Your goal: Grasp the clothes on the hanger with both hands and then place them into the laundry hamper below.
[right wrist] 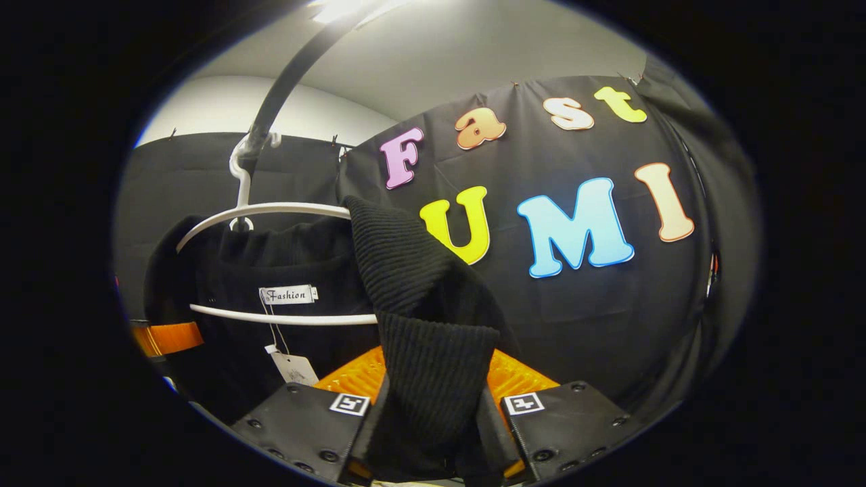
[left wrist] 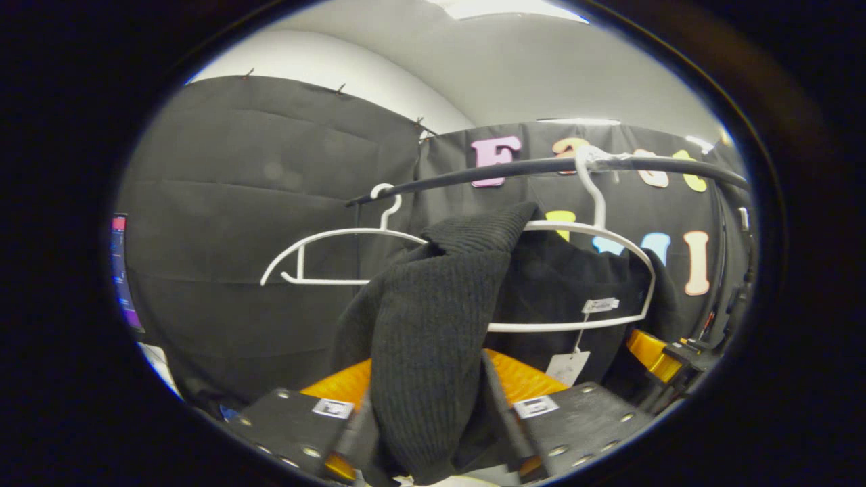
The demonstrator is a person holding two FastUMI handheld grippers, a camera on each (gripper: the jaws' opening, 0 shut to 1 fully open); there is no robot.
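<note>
In the left gripper view, the left gripper (left wrist: 426,433) sits at the bottom with its 2 black fingers (left wrist: 298,423) on either side of a thick fold of the black knit garment (left wrist: 433,318). The fingers pinch that fold between them, and the knit runs up from the pinch toward the white hanger (left wrist: 612,237), where the rest of the garment is draped over the hanger's upper arm. A white label and a paper tag (left wrist: 567,367) hang inside the hanger's loop. The hanger's hook is over a dark rail (left wrist: 487,174). A second, bare white hanger (left wrist: 325,260) hangs from the same rail, farther left and apart from the garment. An orange part of the other gripper (left wrist: 653,355) shows low at the right, just beside the garment's far edge.

In the right gripper view, the right gripper (right wrist: 433,433) holds another fold of the black knit garment (right wrist: 419,297), pinched between its 2 black fingers (right wrist: 311,423). The fold rises from the pinch to a ribbed edge at the height of the white hanger (right wrist: 270,211); the garment's body hangs left of it, on the hanger. The dark rail (right wrist: 284,81) slants overhead.
</note>
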